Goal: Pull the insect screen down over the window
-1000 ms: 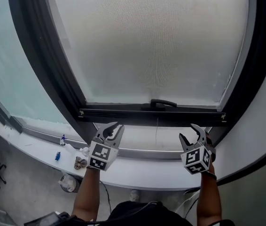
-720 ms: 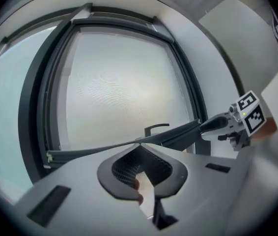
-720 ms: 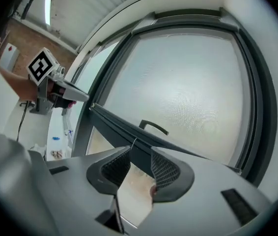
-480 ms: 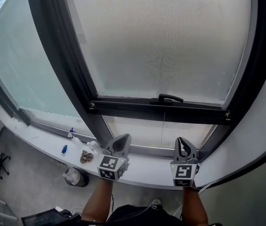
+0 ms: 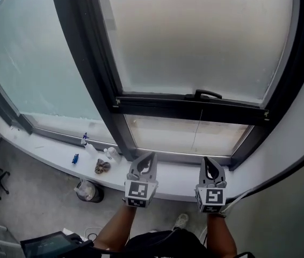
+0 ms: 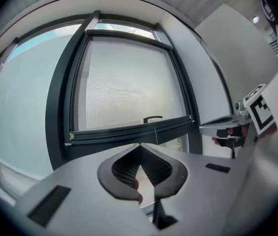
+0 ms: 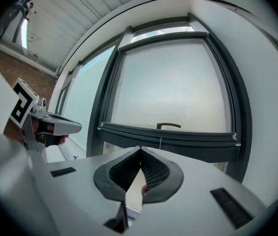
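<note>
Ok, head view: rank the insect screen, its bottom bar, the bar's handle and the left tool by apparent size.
1. insect screen
2. bottom bar
3. left tool, enlarged by nearness
4. handle

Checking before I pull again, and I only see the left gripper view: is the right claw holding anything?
Observer: No. In its own view the right claw has just closed, jaws together, nothing between them.
Operator: Any clutter close by?
Observer: Yes. The head view shows small bottles and a blue item on the window sill, left of the left claw and apart from it.
Operator: And lower down?
Observer: A round bin stands on the floor, just below that clutter in the picture.
</note>
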